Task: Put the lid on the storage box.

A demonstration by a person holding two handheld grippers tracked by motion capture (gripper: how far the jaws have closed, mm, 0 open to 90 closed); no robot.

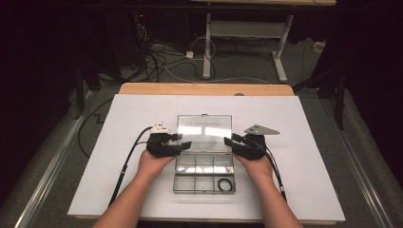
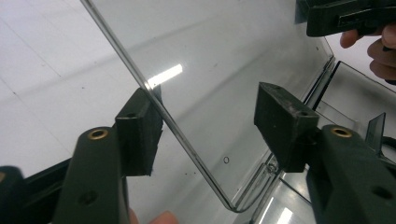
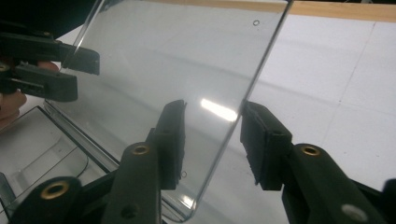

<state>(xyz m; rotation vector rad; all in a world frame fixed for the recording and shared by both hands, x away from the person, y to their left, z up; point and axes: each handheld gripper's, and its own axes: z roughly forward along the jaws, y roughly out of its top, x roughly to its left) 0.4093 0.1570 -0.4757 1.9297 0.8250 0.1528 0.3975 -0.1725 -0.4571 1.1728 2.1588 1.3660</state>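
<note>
Clear plastic makes up the hinged lid [image 1: 205, 126] of the transparent compartment box [image 1: 204, 172], and I see it standing raised at the middle of the white table sheet [image 1: 304, 156]. My left gripper [image 1: 185, 140] straddles the lid's left edge; one pad [image 2: 138, 131] touches it, the other stands off, so nothing is clamped. My right gripper [image 1: 229, 140] brackets the right edge with gaps both sides, released too. One small black ring [image 1: 226, 185] lies in the box's near right compartment. Beyond the wooden table edge [image 1: 204, 89] are grey floor, loose cables [image 1: 161, 59] and a white desk frame [image 1: 247, 33].
</note>
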